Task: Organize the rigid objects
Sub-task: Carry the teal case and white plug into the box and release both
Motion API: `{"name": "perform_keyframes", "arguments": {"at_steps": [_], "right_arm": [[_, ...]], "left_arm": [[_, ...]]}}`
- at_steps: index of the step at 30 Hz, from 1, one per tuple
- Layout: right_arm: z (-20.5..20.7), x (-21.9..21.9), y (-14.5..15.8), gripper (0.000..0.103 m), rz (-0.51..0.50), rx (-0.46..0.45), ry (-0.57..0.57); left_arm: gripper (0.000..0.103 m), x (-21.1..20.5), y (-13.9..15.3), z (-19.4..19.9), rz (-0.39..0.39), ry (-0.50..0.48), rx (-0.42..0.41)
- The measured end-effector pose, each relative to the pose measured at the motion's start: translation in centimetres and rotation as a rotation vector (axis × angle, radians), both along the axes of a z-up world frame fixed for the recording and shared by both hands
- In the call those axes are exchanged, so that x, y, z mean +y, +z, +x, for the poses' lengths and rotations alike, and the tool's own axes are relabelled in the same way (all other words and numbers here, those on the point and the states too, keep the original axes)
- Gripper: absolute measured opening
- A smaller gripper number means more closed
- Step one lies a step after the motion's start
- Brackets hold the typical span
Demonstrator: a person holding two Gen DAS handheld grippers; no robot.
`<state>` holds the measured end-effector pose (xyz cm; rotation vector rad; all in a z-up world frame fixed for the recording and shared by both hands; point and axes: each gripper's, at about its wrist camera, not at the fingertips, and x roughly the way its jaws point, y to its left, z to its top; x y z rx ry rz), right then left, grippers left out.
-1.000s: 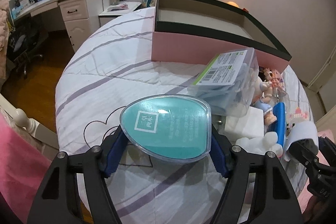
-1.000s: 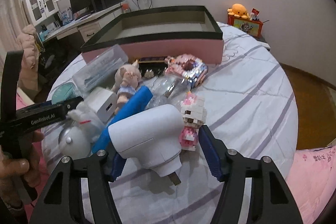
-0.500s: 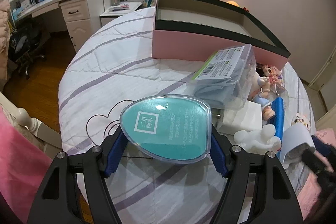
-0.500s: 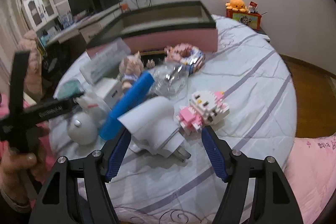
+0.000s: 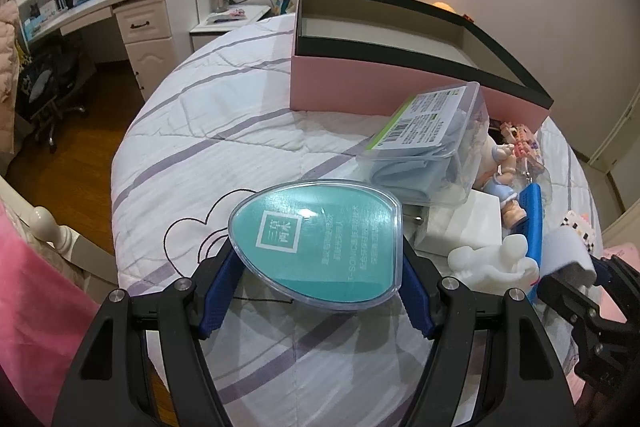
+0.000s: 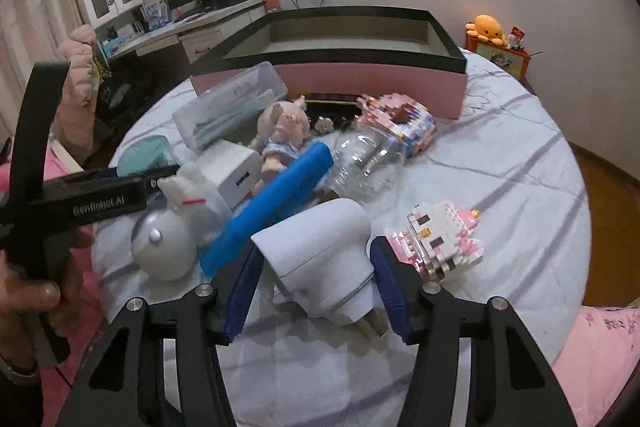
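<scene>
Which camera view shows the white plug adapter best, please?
The right wrist view: the white plug adapter fills the space between the right gripper fingers, prongs visible. The left wrist view shows only a blurred part of it at the right edge.

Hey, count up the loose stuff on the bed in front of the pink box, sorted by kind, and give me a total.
Block-brick toys: 2, the kitty and the pink house
Figurines: 2, the doll and the white rabbit
Chargers: 2, the white plug and the white cube
Clear plastic cases: 2, the teal case and the long case
Blue bar: 1
Grey dome: 1
Clear bottle: 1
Total: 11
</scene>
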<state>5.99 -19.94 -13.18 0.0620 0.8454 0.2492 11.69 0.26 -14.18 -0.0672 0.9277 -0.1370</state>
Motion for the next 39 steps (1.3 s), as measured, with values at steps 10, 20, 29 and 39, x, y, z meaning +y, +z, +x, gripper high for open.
{"name": "perform_keyframes", "arguments": {"at_steps": [10, 20, 29, 39], "right_arm": [[-1.1, 0.1, 1.8, 0.040, 0.054, -0.032, 0.037], [0.1, -0.3, 6.4, 0.040, 0.106, -0.115, 0.055], [8.0, -1.9, 11.2, 0.040, 0.095, -0.196, 0.020], [19.5, -3.2, 8.4, 0.036, 0.067, -0.066, -0.040]], "left_arm": [[0.072, 1.1, 1.0, -0.5, -0.027, 0.000, -0.026], [0.072, 0.5, 6.2, 0.1, -0.001, -0.020, -0.121], [0.072, -1.3, 11.0, 6.3, 0.024, -0.021, -0.215], [0.072, -5.3, 9.2, 15.6, 0.070, -0.048, -0.156]]}}
